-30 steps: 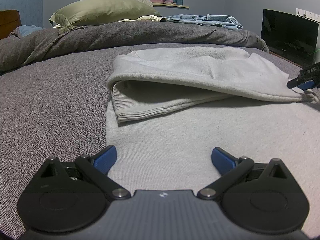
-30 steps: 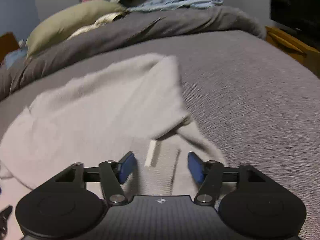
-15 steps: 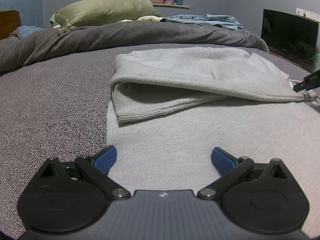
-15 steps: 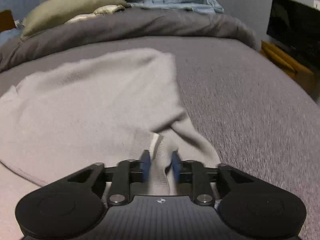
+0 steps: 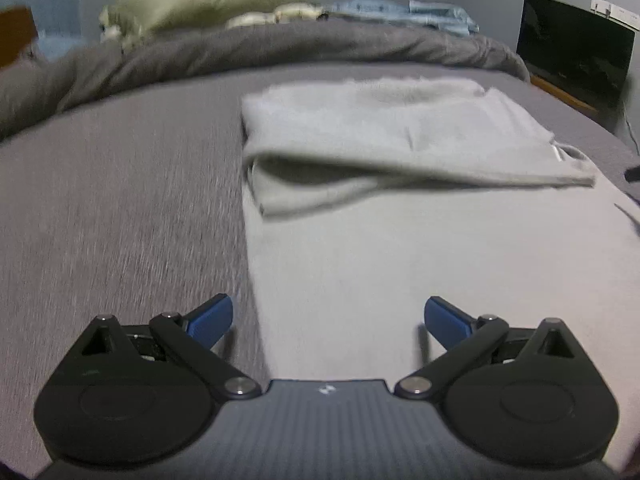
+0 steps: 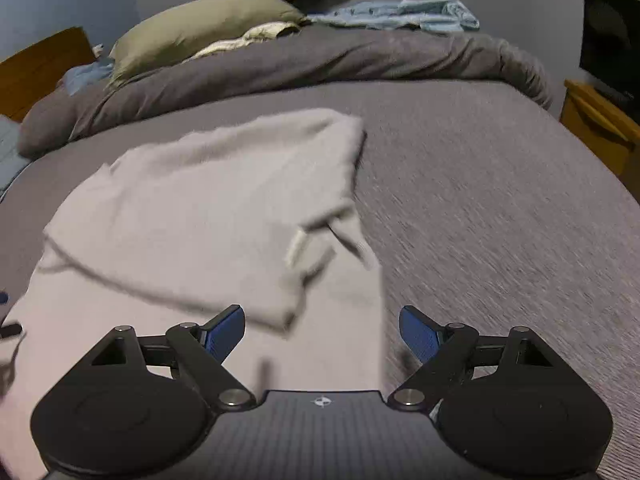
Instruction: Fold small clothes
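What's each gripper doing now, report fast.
Left gripper: open, holding nothing.
Right gripper: fingers just opened, holding nothing; grey garment lies released.

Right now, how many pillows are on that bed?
2 that I can see: a plump olive-green pillow at the head, and a flatter cream pillow tucked right beside it. The rumpled grey duvet may hide others.

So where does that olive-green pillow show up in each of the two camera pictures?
Left wrist view: the olive-green pillow lies at the top, left of centre, blurred, behind the rumpled grey duvet.
Right wrist view: the olive-green pillow sits at upper left, sharper, again behind the grey duvet.
Shared landmark: the folded light grey garment on the bed, in front of the duvet.
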